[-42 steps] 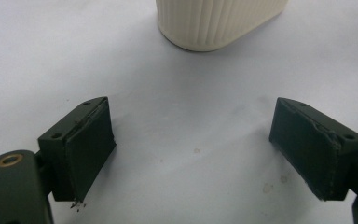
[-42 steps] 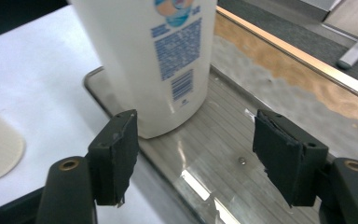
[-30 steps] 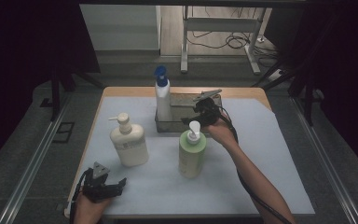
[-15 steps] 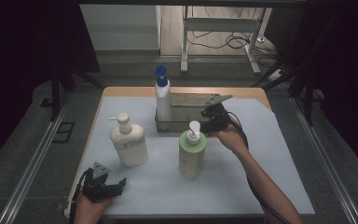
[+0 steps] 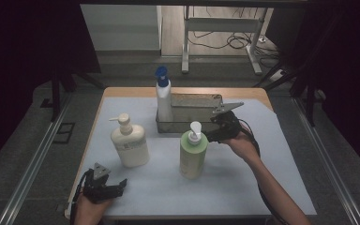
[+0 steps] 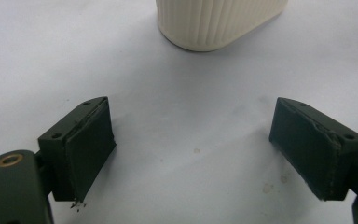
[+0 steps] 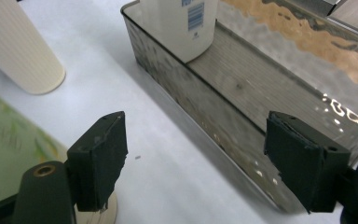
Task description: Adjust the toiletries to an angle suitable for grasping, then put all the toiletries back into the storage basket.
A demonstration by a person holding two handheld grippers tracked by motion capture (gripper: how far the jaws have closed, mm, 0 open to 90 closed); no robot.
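Right gripper view: barcode label (image 7: 195, 15) on the white bottle (image 7: 179, 28), text unreadable.

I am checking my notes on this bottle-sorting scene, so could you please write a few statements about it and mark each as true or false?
1. The blue-capped bottle stands inside the metal tray. True.
2. The green pump bottle lies on its side in the tray. False: it stands upright on the table cover, in front of the tray.
3. The right gripper is beside the green pump bottle with its jaws apart and nothing between them. True; the jaws have just been opening.
4. The left gripper is clamped on the cream pump bottle. False: its jaws are open and empty, near the front edge of the table, apart from that bottle.
5. Three bottles stand in the tray. False: one does.
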